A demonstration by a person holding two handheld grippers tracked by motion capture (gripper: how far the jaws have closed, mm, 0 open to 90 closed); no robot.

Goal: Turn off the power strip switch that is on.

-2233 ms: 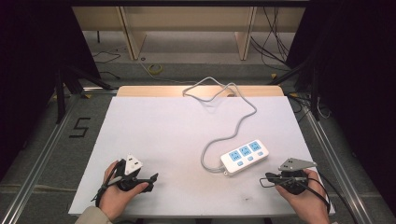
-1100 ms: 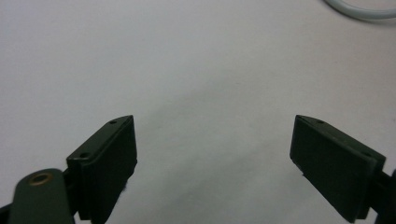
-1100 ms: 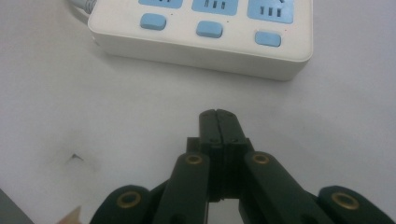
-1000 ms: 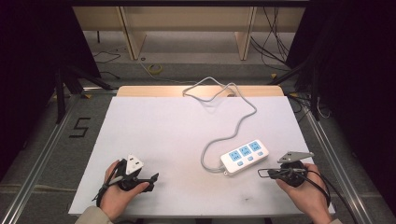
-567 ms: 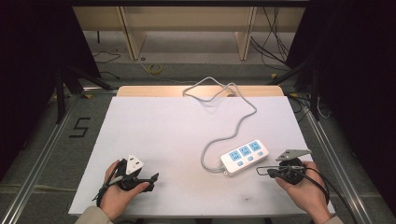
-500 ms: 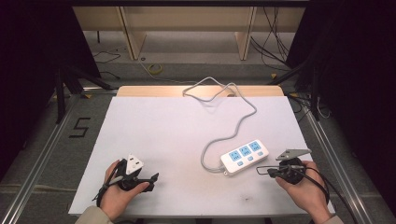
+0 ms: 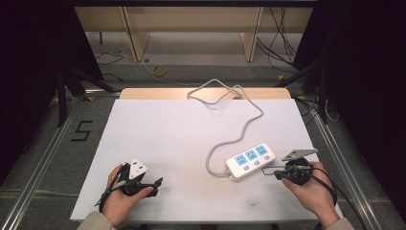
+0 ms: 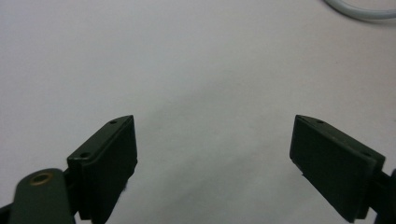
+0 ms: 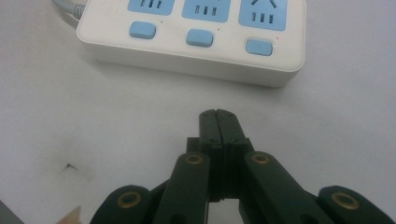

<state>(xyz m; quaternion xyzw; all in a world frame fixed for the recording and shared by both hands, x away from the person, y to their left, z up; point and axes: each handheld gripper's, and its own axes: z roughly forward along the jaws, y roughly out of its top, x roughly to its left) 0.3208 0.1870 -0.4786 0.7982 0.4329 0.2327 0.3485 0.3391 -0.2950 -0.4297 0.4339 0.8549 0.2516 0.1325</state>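
Observation:
A white power strip (image 7: 250, 161) with three blue sockets and three blue buttons lies on the white tabletop (image 7: 182, 129), right of centre. Its grey cable (image 7: 239, 129) loops away to the far edge. My right gripper (image 7: 266, 171) is shut with nothing between its jaws, just short of the strip's near side. In the right gripper view the closed tips (image 9: 218, 114) point at the strip (image 9: 196, 37), a small gap away. My left gripper (image 7: 149, 180) rests at the near left, open and empty. In the left gripper view its jaws (image 8: 215, 135) stand wide over bare table, with the cable (image 8: 359, 9) at the top right.
The table's near edge runs just below both hands. Metal rails (image 7: 43, 158) flank the table on the floor. A "5" mark (image 7: 82, 130) is taped on the floor to the left. Wooden shelving (image 7: 191, 19) and loose cables lie beyond the far edge.
My right gripper has edged slightly toward the power strip, still shut. The left hand and gripper have stayed put.

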